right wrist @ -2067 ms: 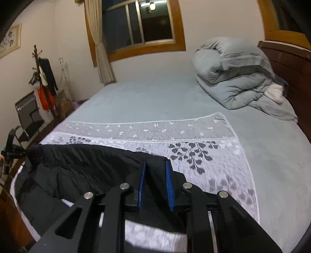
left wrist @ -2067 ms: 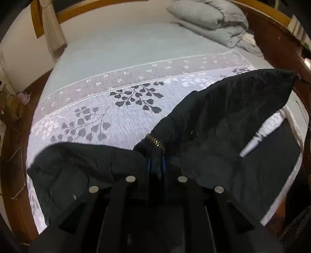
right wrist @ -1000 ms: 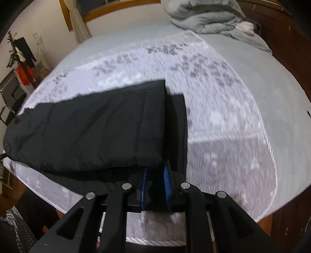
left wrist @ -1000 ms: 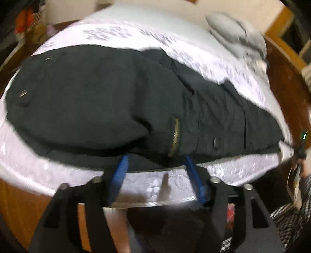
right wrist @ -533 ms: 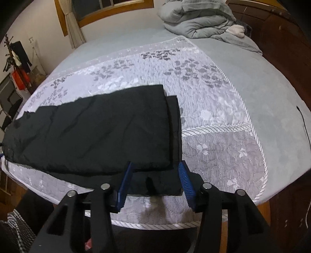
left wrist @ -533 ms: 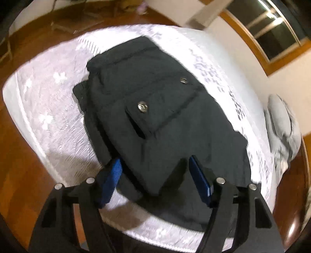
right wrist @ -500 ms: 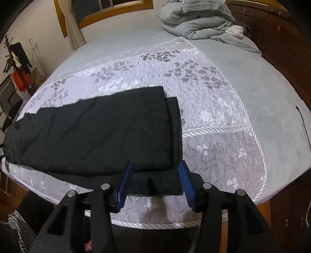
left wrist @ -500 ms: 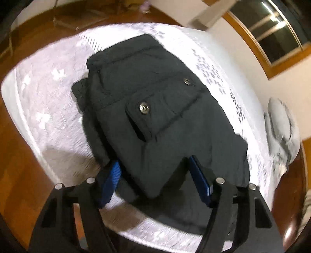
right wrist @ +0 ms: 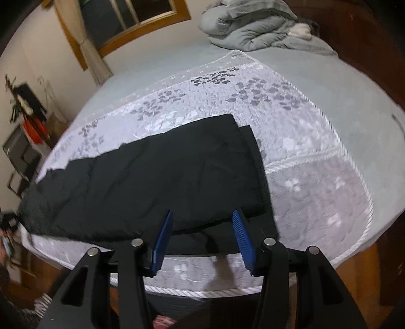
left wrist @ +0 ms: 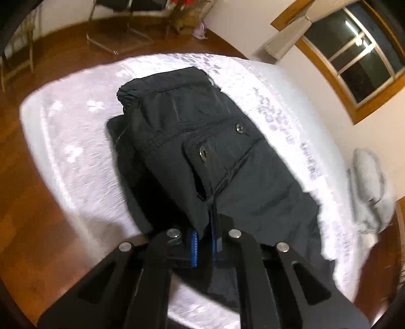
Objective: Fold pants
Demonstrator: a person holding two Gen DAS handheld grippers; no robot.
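The black pants (left wrist: 202,141) lie folded lengthwise, one leg over the other, on the white patterned bedspread (left wrist: 76,141). In the left wrist view I see the waist end with a buttoned pocket flap. My left gripper (left wrist: 204,243) is shut on the near edge of the pants below the pocket. In the right wrist view the legs of the pants (right wrist: 157,177) stretch left, with the cuffs to the right. My right gripper (right wrist: 201,238) is open and empty, just above the near edge by the cuffs.
A folded grey duvet (right wrist: 255,22) lies at the head of the bed. A dark wooden bed frame (right wrist: 367,50) runs along the right. Wooden floor (left wrist: 30,202), chairs and a window (left wrist: 354,58) surround the bed. The bedspread edge (right wrist: 202,291) is close below the right gripper.
My left gripper was open over the waist end and has closed on the pants' near edge. My right gripper stays open and has drawn slightly closer to the cuffs.
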